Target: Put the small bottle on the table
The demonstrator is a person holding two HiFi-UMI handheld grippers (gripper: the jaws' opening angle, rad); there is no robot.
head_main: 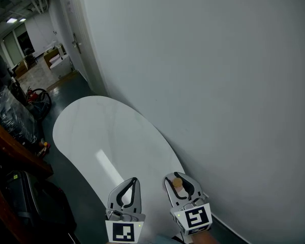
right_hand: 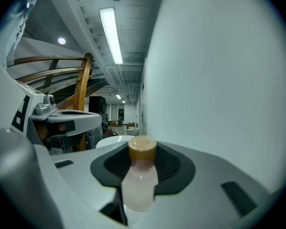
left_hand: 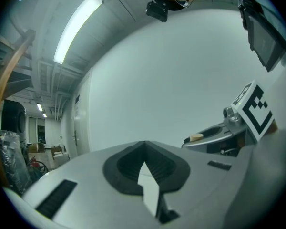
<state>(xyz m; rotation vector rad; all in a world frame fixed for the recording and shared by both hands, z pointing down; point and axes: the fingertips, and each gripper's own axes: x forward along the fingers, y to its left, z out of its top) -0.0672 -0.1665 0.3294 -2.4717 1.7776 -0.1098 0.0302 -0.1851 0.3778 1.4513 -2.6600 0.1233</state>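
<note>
A small pale bottle [head_main: 177, 183] with a tan cap sits upright between the jaws of my right gripper [head_main: 177, 177], which is shut on it. In the right gripper view the bottle [right_hand: 140, 175] fills the middle, its cap level with the dark pads. My left gripper [head_main: 133, 181] hovers beside it, jaws closed together with nothing in them. Both hang over the near end of the white oval table [head_main: 101, 131]. From the left gripper view, the right gripper [left_hand: 207, 140] shows at the right with the bottle's cap [left_hand: 196, 137] peeking out.
A plain white wall [head_main: 218, 85] runs close along the table's right side. Left of the table lie a wooden rail [head_main: 15, 146], black bags [head_main: 25, 197] and a red object [head_main: 36, 96]. A door [head_main: 73, 39] stands far back.
</note>
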